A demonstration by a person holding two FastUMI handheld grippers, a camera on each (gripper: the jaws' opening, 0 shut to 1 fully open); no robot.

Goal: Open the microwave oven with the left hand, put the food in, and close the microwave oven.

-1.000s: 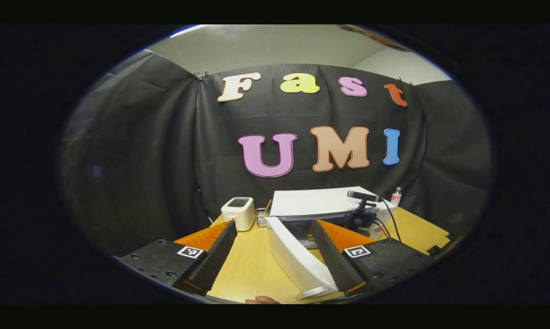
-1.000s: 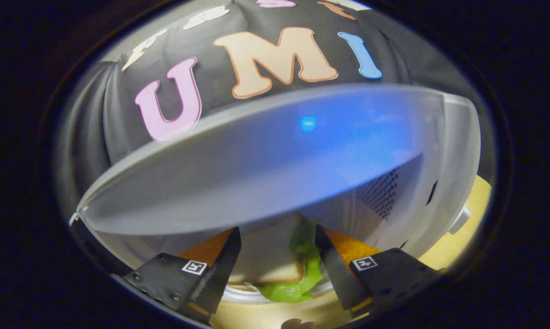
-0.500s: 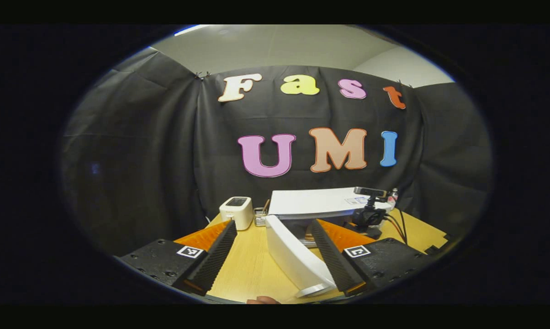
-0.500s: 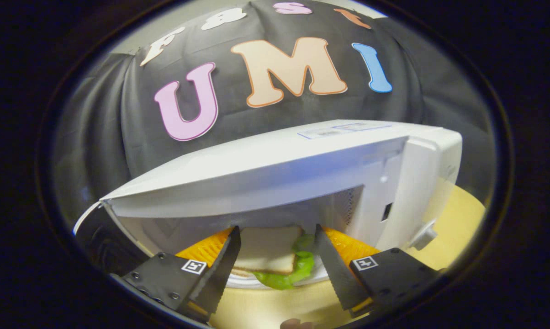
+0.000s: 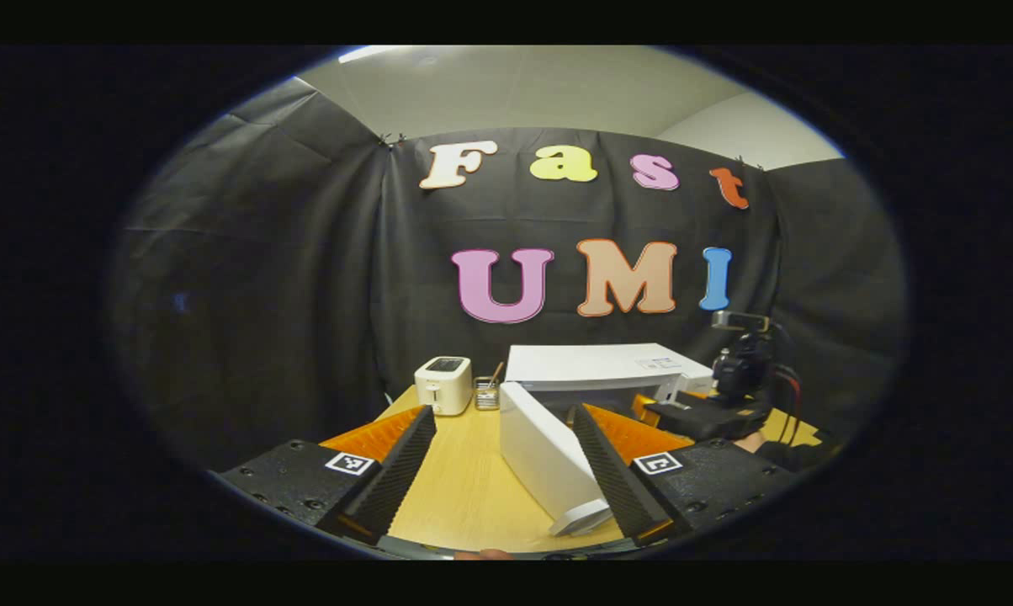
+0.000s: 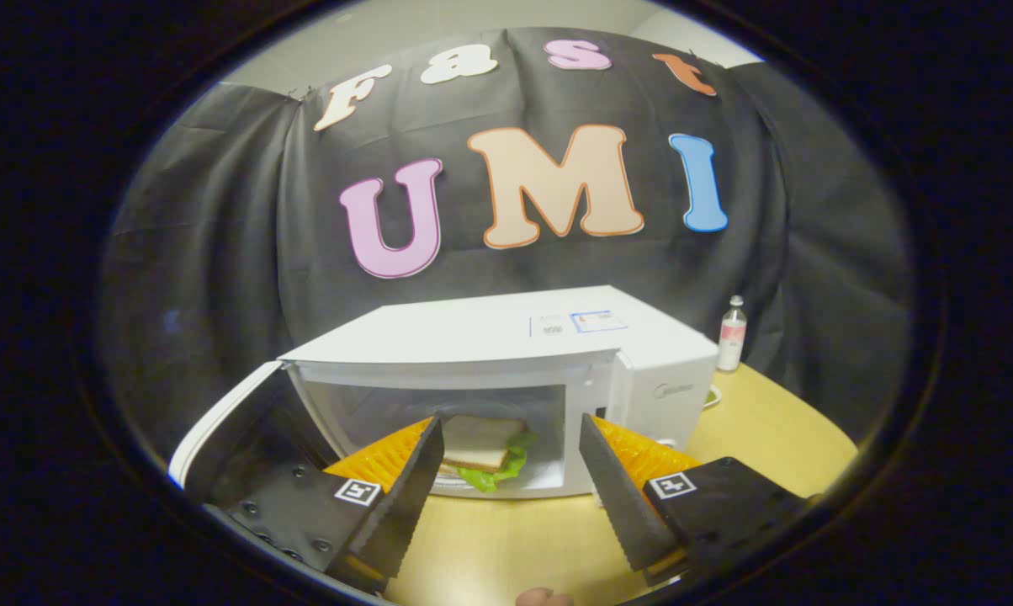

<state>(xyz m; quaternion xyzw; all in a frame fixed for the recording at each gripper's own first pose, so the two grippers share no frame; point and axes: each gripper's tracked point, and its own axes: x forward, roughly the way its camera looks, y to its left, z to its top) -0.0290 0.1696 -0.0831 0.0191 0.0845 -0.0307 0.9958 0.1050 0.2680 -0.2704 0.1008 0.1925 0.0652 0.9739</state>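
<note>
The right gripper (image 6: pixel 506 497) is spread wide and holds nothing; straight ahead between its fingers, the sandwich (image 6: pixel 483 450) sits inside the open microwave (image 6: pixel 506 337). The left gripper (image 5: pixel 504 475) is also spread and empty, with the swung-out door (image 5: pixel 548 459) just beside its right finger on the table (image 5: pixel 464 488).

Left gripper (image 5: pixel 502 471): fingers (image 5: pixel 393 475) are standing well apart, gripping nothing, pointing forward and level. Right gripper (image 6: pixel 506 488): fingers (image 6: pixel 401 497) are likewise spread wide and empty. In the left gripper view, the right gripper (image 5: pixel 700 414) is showing farther off at right, with part of the holding hand (image 5: pixel 750 441) behind it.
</note>
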